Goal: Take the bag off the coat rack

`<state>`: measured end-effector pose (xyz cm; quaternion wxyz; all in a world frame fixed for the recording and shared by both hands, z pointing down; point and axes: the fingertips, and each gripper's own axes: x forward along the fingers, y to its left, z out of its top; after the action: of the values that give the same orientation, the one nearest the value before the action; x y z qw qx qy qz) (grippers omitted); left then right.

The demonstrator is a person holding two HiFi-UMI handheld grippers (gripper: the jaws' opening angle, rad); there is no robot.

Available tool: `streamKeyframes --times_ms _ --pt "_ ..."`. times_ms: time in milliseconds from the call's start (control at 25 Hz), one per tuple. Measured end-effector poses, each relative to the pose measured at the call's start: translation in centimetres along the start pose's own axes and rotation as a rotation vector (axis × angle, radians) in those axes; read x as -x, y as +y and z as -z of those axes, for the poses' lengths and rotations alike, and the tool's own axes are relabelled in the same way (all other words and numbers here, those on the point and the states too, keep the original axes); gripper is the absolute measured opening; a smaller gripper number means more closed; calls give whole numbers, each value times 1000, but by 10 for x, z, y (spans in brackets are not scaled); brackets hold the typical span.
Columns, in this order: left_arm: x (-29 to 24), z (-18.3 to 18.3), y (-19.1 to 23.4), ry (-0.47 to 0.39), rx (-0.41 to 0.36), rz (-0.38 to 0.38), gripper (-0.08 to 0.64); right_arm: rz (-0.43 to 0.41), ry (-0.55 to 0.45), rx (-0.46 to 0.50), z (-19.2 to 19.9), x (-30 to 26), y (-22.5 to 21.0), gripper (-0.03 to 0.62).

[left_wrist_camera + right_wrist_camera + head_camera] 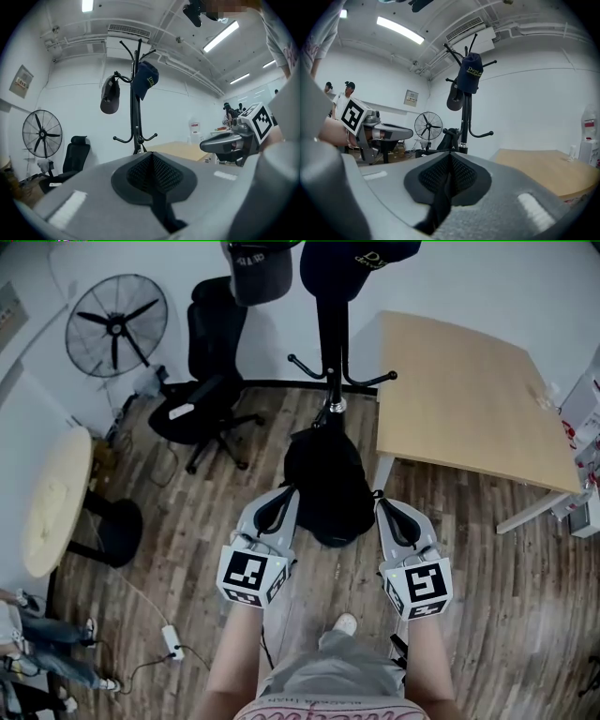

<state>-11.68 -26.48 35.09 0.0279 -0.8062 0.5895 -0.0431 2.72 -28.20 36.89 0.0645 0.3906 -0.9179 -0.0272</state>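
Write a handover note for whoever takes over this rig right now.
Left hand-held gripper: shut on a dark strap, apparently the bag's.
Right hand-held gripper: shut on a second strap of the same look.
Bag: hangs between the two grippers, close to the rack pole.
Done: both grips taken. Whether the bag is free of the rack cannot be told.
Left: lift the bag clear if it is hooked, then draw it away from the rack.

The wood floor (187, 549) carries the coat rack (331, 343), an office chair (212, 334) and a power strip (172, 643).
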Motion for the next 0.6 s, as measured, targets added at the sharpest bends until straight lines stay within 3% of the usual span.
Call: streamKeyframes --times_ms 160,400,520,600 --pt "-14 7 6 -8 42 21 26 4 38 -38 13 -7 -9 46" --pt "-28 22 19 -2 118 102 202 0 95 -127 30 -22 -6 171" --pt "-39 31 32 24 156 141 305 38 91 -164 31 -36 -5 346" --pt "-45 36 39 38 164 174 384 64 104 -176 33 -45 -2 376"
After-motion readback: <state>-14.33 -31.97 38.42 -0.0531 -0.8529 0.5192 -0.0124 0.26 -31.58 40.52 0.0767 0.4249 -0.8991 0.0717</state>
